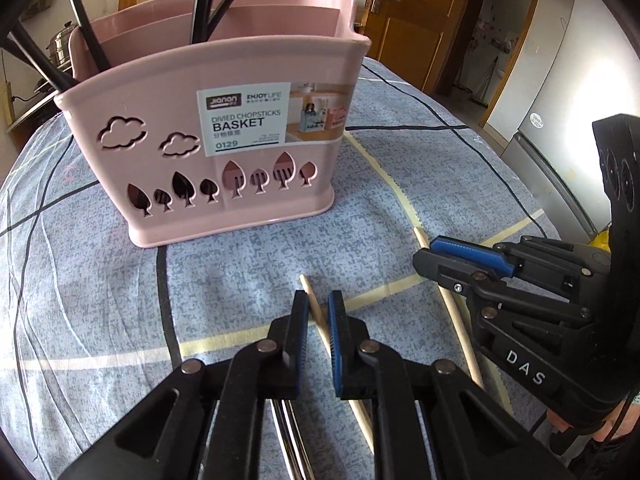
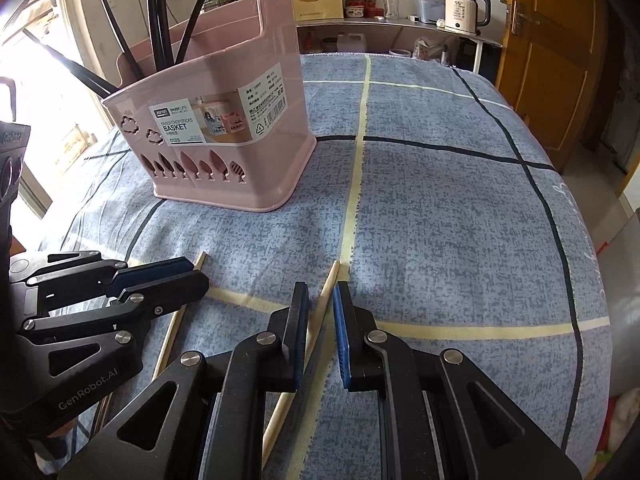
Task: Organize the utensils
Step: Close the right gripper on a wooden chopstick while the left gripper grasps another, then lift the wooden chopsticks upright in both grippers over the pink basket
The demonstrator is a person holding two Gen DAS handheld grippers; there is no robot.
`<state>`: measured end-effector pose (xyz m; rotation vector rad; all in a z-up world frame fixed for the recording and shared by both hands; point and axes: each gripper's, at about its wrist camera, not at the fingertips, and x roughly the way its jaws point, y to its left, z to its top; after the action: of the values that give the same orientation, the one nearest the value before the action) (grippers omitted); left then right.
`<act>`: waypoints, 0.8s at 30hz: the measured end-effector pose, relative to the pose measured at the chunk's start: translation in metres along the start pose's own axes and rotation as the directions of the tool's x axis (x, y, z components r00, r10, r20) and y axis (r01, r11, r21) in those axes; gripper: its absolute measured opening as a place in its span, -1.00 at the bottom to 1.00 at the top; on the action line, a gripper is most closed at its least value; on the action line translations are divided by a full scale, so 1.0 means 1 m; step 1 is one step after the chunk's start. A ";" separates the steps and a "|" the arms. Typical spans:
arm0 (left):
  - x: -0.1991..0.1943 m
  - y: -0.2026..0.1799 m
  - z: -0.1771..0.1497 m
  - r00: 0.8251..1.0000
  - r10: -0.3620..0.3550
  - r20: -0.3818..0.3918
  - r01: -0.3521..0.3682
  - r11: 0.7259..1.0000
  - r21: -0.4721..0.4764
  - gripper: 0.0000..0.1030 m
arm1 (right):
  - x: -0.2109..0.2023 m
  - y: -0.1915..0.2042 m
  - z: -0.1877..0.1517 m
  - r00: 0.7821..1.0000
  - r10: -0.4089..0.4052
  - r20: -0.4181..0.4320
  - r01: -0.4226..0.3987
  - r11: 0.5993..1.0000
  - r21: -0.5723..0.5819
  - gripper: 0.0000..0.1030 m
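A pink divided chopsticks basket [image 1: 224, 152] stands on the blue patterned cloth, also in the right wrist view [image 2: 224, 136], with several black chopsticks [image 1: 86, 28] upright in its back compartments. Two wooden chopsticks lie on the cloth in front of it. My left gripper [image 1: 318, 316] straddles one wooden chopstick [image 1: 314, 304], jaws narrowly apart around it. My right gripper [image 2: 320, 308] straddles the other wooden chopstick [image 2: 324, 296] the same way. Each gripper shows in the other's view, the right [image 1: 460, 260] and the left [image 2: 176, 276]. Metal utensil handles [image 1: 290, 436] lie beneath my left gripper.
The cloth-covered table [image 2: 460, 220] extends to the right. A shelf with a white kettle [image 2: 464, 10], jars and a paper bag stands behind it. A wooden door [image 2: 548, 48] is at the far right, a fridge [image 1: 560, 152] beside the table.
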<state>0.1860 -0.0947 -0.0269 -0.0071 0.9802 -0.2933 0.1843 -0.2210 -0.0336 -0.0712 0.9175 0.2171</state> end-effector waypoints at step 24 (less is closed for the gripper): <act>-0.098 0.006 0.044 0.976 -0.092 0.200 0.093 0.996 0.007 -0.90 | -0.104 0.002 0.028 0.952 0.079 0.295 -0.091 0.995 0.027 -0.90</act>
<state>0.1724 -0.0698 0.0764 -0.0834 0.7816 -0.3696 0.1441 -0.2307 0.0662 0.0379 0.6277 0.2814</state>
